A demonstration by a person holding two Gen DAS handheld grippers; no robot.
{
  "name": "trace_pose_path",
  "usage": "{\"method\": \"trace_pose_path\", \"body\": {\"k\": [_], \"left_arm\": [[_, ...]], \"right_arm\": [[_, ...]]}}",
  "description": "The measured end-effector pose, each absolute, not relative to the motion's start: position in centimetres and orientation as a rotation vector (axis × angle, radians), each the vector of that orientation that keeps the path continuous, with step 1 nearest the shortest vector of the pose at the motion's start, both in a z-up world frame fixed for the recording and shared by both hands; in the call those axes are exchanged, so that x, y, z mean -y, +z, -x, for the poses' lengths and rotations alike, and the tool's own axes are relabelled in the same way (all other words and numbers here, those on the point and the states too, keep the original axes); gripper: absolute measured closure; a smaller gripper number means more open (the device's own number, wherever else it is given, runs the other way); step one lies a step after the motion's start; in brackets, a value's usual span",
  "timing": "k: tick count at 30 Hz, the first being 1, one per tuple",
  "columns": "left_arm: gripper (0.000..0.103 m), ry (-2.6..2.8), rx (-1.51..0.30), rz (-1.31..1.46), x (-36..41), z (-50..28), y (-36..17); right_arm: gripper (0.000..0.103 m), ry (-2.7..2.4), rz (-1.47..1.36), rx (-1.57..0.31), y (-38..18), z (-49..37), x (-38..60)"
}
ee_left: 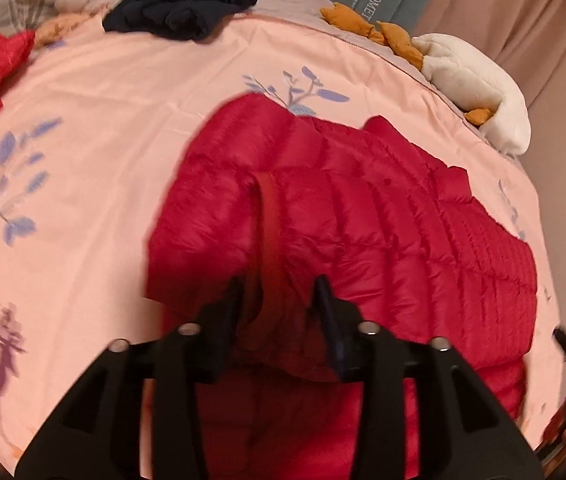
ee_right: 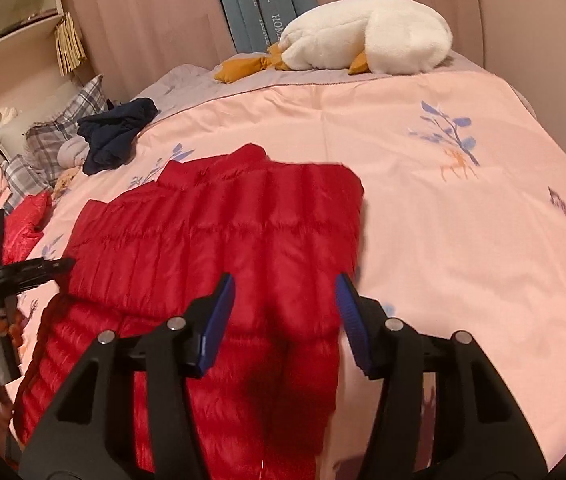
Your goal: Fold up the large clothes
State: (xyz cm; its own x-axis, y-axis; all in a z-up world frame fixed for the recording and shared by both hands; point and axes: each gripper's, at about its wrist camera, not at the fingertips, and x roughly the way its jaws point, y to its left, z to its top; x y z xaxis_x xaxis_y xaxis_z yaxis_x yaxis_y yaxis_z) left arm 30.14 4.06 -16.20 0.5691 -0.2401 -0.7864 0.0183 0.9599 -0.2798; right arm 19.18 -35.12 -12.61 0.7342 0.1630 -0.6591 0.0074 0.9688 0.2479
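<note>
Left gripper fingers spread, a fold of the red down jacket lies between them, pads not pressing it. Right gripper fingers also spread, jacket's edge under the gap, nothing pinched. Jacket lies flat on the pink bedspread just ahead of both. Beyond the fingertips: dark blue clothes pile, then white plush goose at the far edge.

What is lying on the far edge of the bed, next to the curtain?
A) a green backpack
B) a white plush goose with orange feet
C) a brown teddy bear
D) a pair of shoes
B: a white plush goose with orange feet lies at the far edge of the pink bedspread, against the curtain, well beyond the red puffer jacket.
</note>
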Motion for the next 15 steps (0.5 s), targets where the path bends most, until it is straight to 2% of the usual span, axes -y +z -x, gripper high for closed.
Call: {"method": "trace_pose_path", "body": {"k": [1, 6, 10, 13, 15], "left_arm": [[0.053, -0.133, -0.934, 0.222, -4.7, -29.8, -15.6], [0.053, -0.155, -0.824, 0.129, -4.6, -29.1, -12.6], [0.054, -0.273, -0.787, 0.075, -1.2, -29.3, -11.1], [0.072, -0.340, -0.822, 0.046, 2.0, -30.4, -12.0], [0.073, -0.349, -0.841, 0.001, 3.8, -31.1, -13.2]], "right_arm": [[0.049, 0.086, -0.231, -0.744, -12.4, -19.8, 35.0], [0.049, 0.086, -0.189, -0.755, -12.0, -22.6, 34.1], [0.050, 0.084, -0.171, -0.773, -12.3, -25.6, 32.7], [0.052, 0.081, -0.165, -0.785, -12.7, -27.3, 31.7], [0.052, 0.058, -0.145, -0.802, -13.5, -28.6, 31.3]]}}
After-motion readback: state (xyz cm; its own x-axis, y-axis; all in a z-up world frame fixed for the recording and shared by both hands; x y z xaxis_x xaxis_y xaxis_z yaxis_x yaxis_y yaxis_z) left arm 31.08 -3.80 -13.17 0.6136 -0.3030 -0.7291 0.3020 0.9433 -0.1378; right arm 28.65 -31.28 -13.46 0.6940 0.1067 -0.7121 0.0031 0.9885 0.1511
